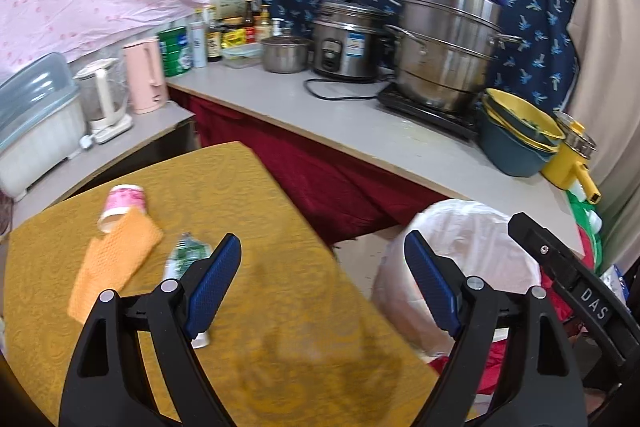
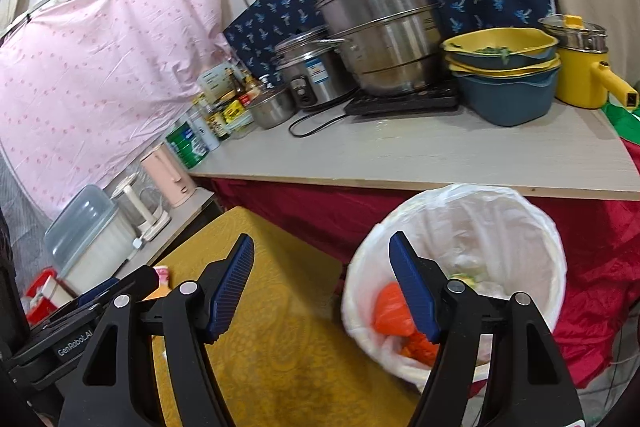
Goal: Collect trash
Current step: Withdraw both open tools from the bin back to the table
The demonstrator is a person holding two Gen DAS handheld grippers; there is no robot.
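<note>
Spanning the foreground, a mustard-yellow patterned tablecloth [image 1: 280, 327] covers the table beside a grey counter [image 2: 420, 155] crowded with steel pots. A bin lined with a white bag [image 2: 532, 223] stands on the floor just off the table's edge, orange wrappers [image 2: 390, 315] lying inside. On the cloth rest an orange dishcloth [image 1: 116, 259], a tipped pink paper cup [image 1: 122, 201] and a crumpled green-and-white wrapper [image 1: 184, 255]. Both the left gripper [image 1: 324, 259] and right gripper [image 2: 322, 259] hold their 2 blue-padded jaws wide apart, nothing between them. Readable lettering: "DAS" and "GenRobot.AI" on the tools' black bodies.
</note>
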